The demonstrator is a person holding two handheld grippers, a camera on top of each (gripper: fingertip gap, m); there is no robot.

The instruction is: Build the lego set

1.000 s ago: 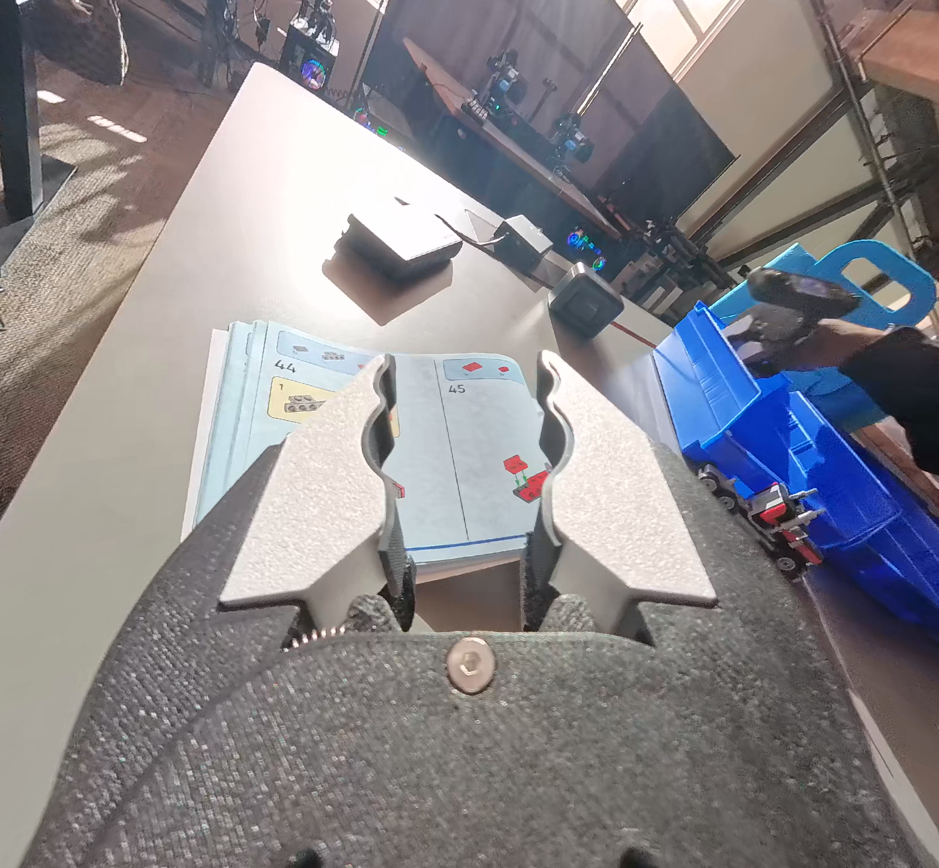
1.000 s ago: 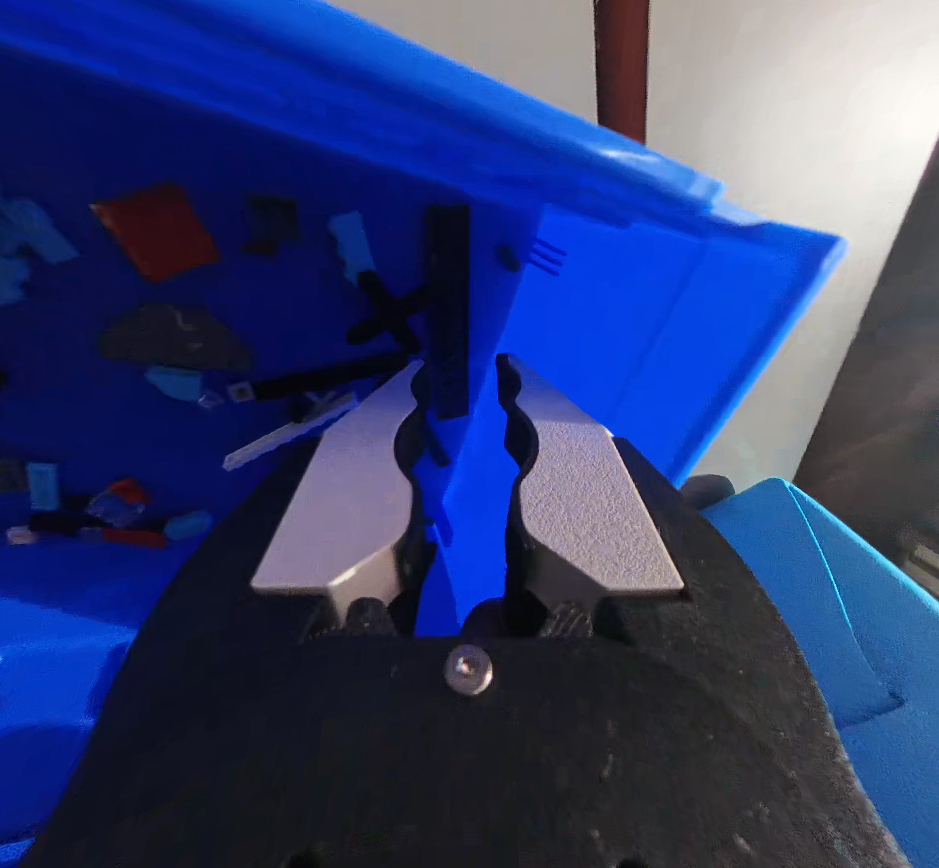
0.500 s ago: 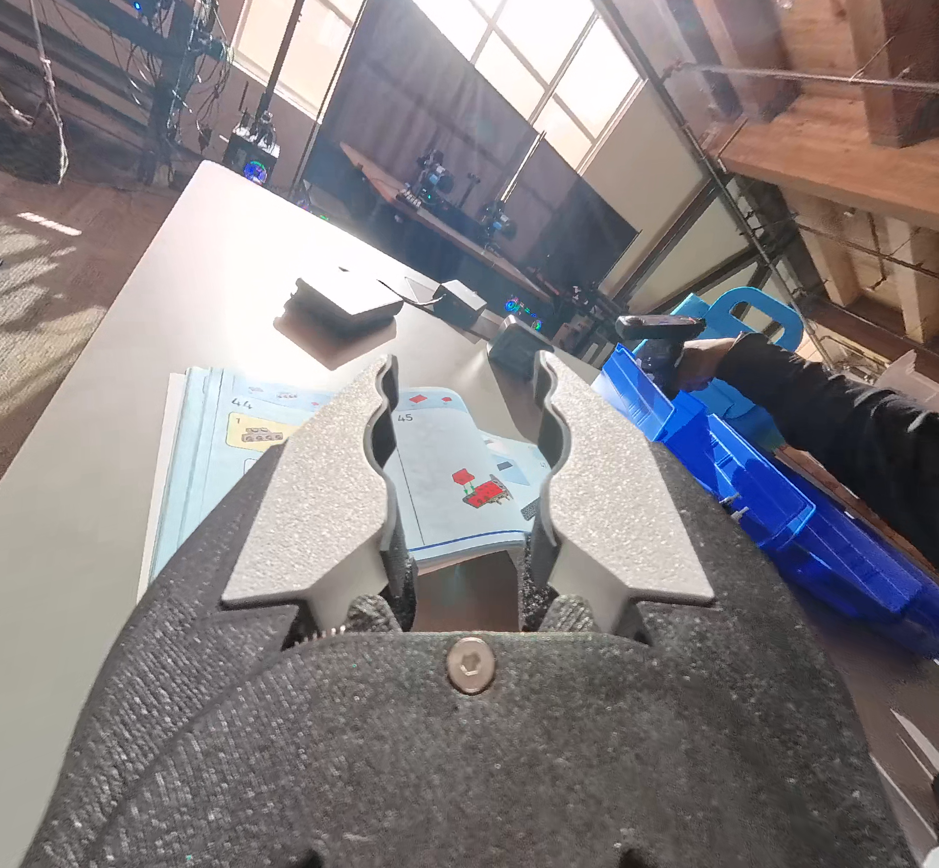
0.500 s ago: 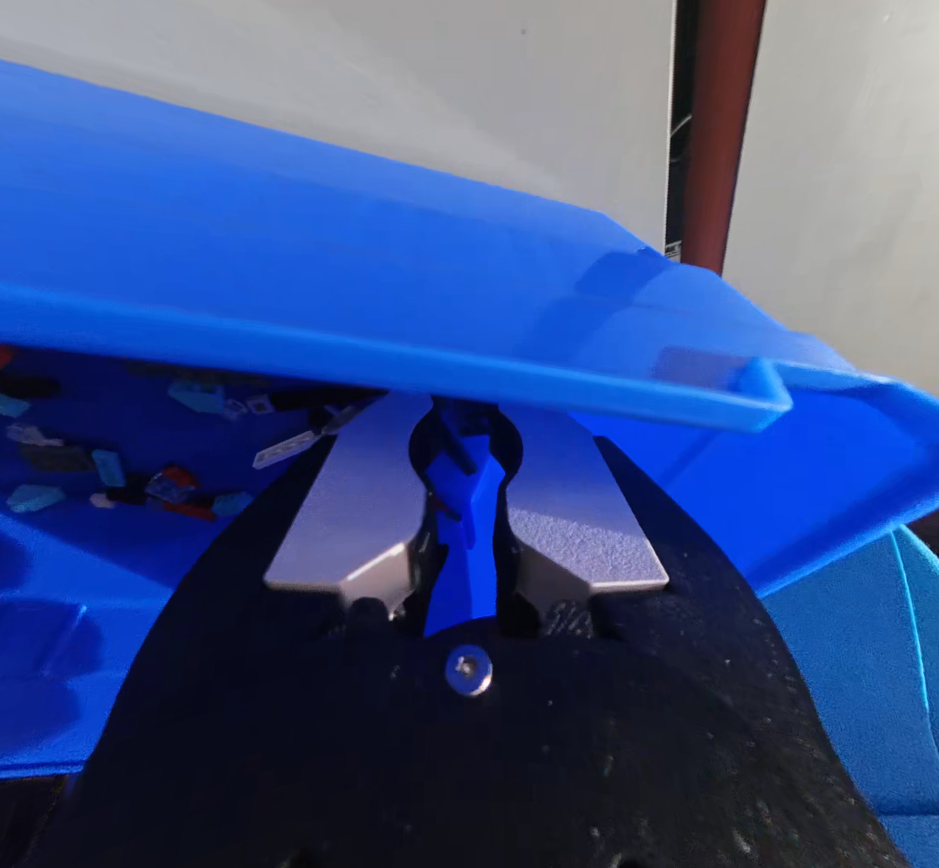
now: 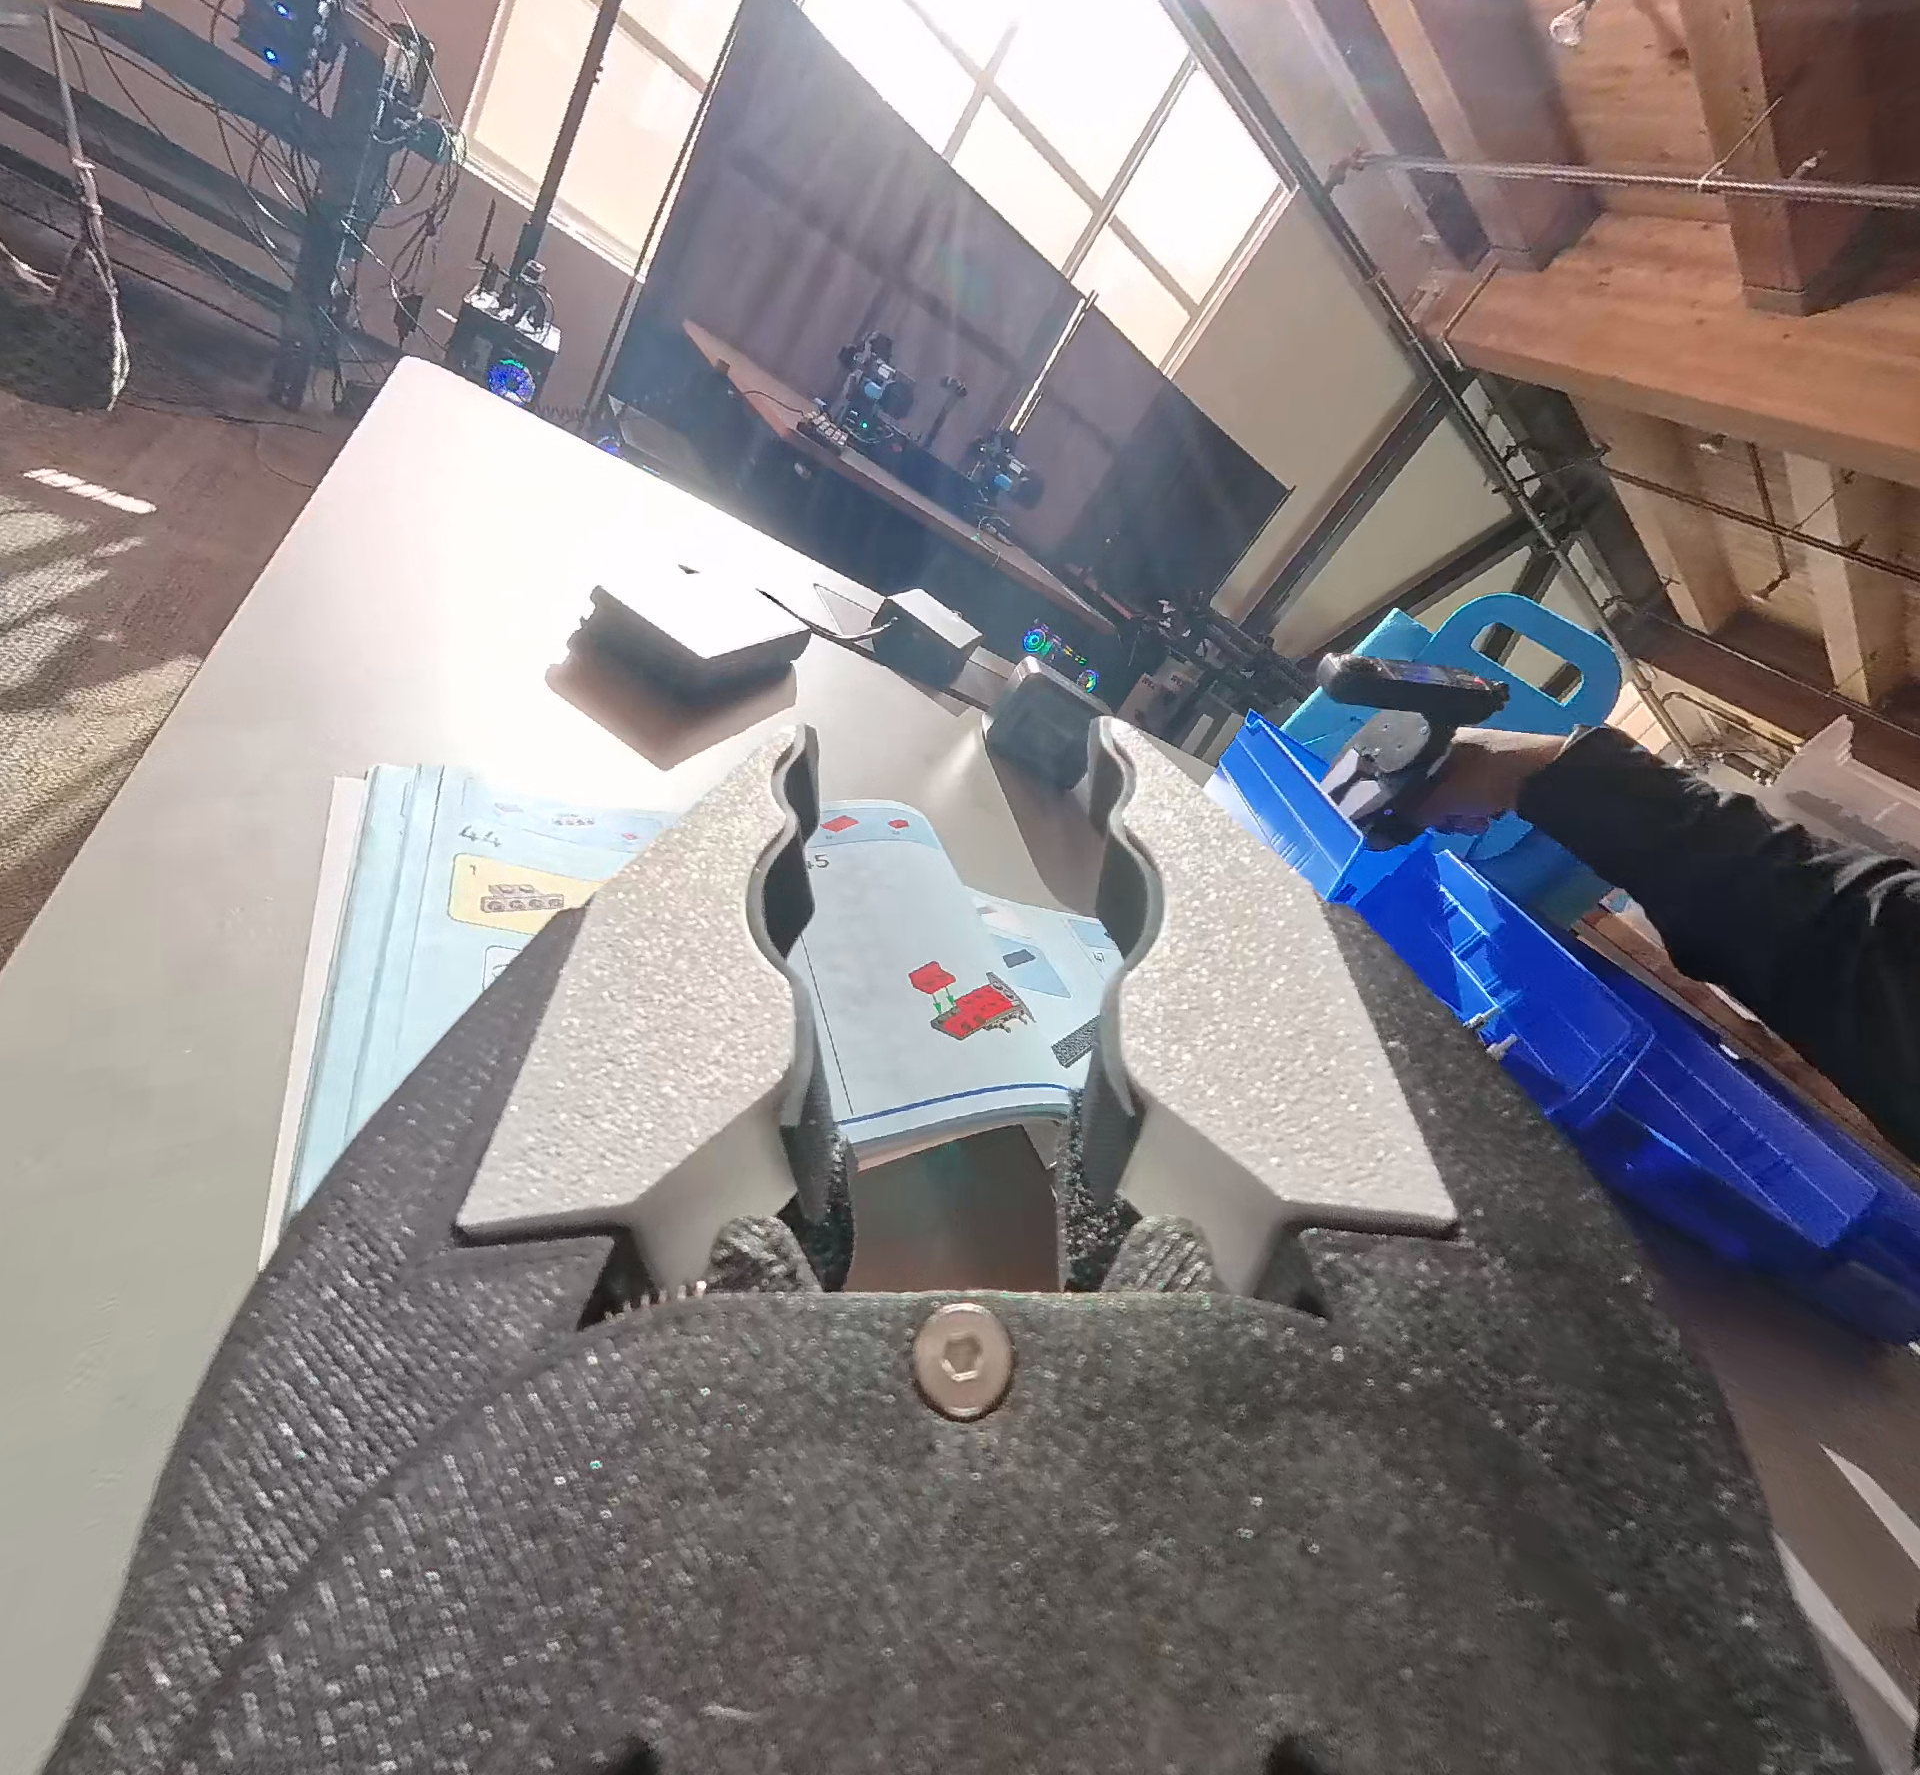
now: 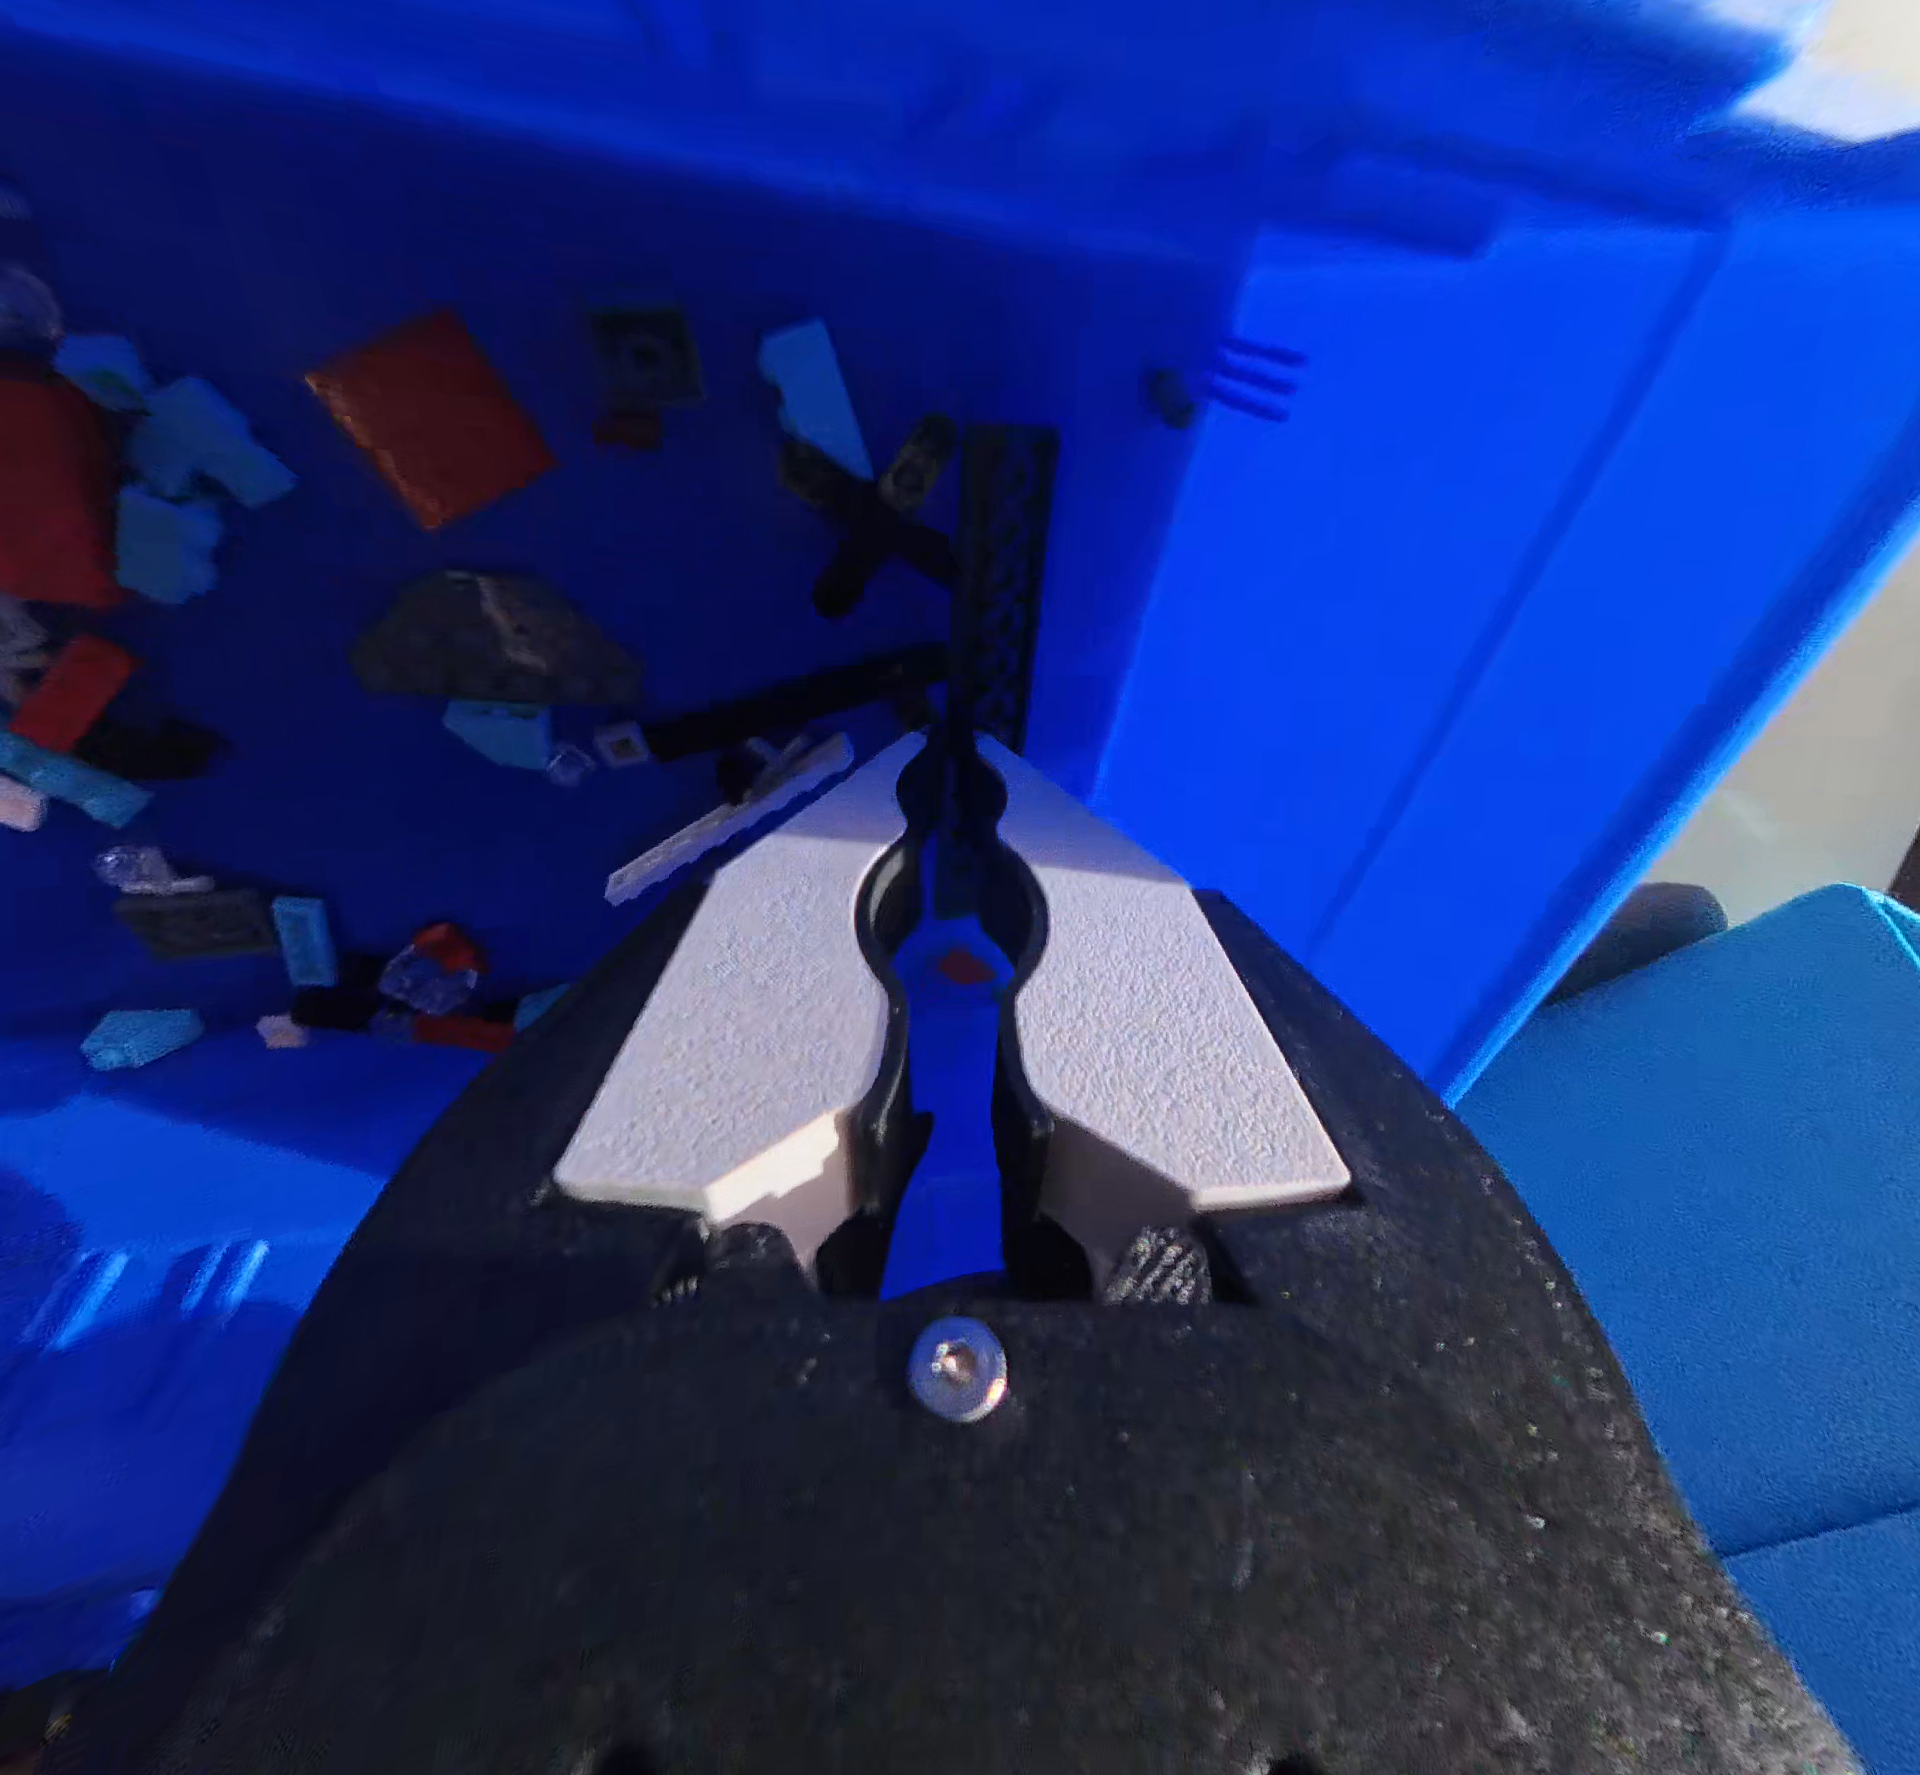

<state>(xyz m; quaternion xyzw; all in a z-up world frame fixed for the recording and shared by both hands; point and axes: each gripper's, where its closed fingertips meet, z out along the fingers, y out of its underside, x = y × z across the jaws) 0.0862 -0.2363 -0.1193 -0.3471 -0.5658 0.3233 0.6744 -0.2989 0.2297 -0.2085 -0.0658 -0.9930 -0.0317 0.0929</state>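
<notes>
Fingers of the right gripper (image 6: 951, 751) are pinched nearly together on the near end of a long black plate (image 6: 1003, 572), a thin studded strip that stands out from the tips toward the back wall of the blue bin (image 6: 1403, 645). That bin is the landmark: the plate sits inside it, close to its inner corner, above a scatter of loose pieces. Among them are a red tile (image 6: 431, 416), a dark grey wedge (image 6: 488, 639), a white strip (image 6: 727, 832) and several pale blue bits to the left of the tips.

Over at the left gripper (image 5: 951, 894), the fingers stand wide apart and hold nothing. It hovers over the open instruction booklet (image 5: 904, 956), which lies on the grey table (image 5: 208, 894) just left of the bin. From there, the right gripper shows at the bin's far end, held by a hand in a dark sleeve (image 5: 1714, 873).

I judge the plate to be very light, stiff and smooth-sided, so it could twist or slide between the metal tips. Held only at one end, it may pivot. A grip across the narrow width, nearer the middle, would probably be steadier, with modest squeeze, since the plastic will not yield.
</notes>
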